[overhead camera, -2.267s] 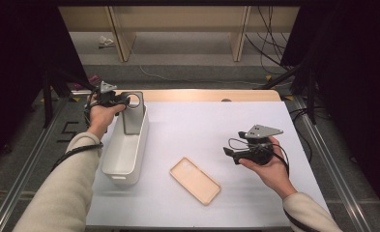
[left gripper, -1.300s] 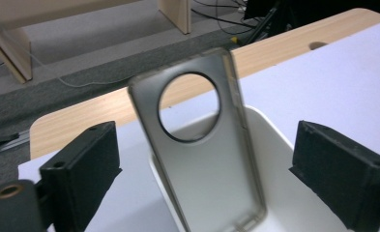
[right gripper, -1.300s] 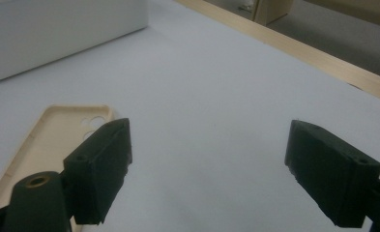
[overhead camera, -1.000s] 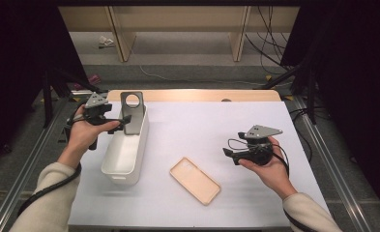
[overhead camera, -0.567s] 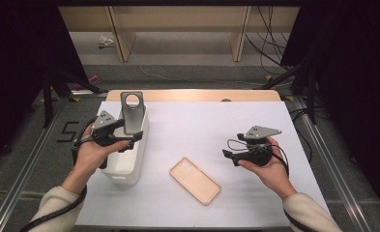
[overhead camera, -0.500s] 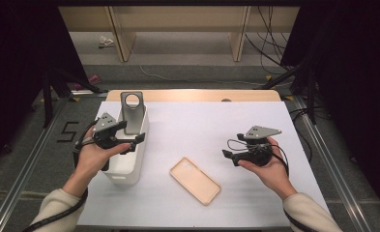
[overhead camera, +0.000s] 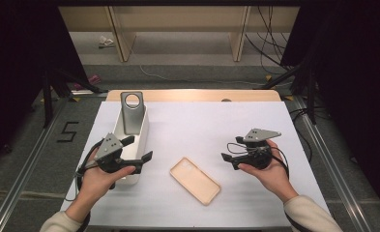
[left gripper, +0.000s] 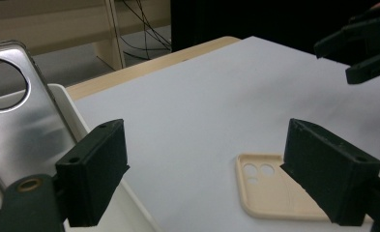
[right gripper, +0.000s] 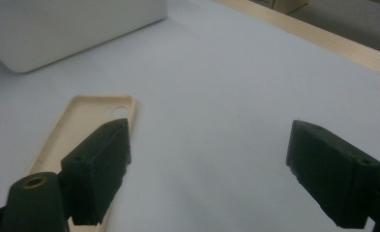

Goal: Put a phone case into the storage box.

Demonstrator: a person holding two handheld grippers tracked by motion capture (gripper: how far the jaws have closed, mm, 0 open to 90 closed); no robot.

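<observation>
A grey phone case (overhead camera: 132, 112) with a round camera hole leans upright at the far end of the white bin (overhead camera: 144, 126). It also appears as the grey phone case (left gripper: 18, 130) at the left of the left gripper view. My left gripper (overhead camera: 140, 148) hovers over the bin's near end, open and empty, pointing right. A beige phone case (overhead camera: 196, 180) lies flat on the white table between both hands. Beyond my left gripper (left gripper: 204, 169) lies the beige case (left gripper: 270, 191). My right gripper (overhead camera: 229, 161) is open, pointing left at the case. My right gripper (right gripper: 209, 164) holds nothing, with the beige case (right gripper: 76, 130) by its left jaw.
The white table mat (overhead camera: 216, 125) ends in a wooden strip (overhead camera: 192, 95) at the far edge. Metal rails run along both sides of the table. The bin's side wall (right gripper: 71, 24) shows far off in the right gripper view. The other gripper (left gripper: 366, 48) shows top right in the left gripper view.
My left gripper has drawn back from the grey case at the bin's far end toward the person, down to the bin's near end. The grey case stays leaning. The right hand kept still.
</observation>
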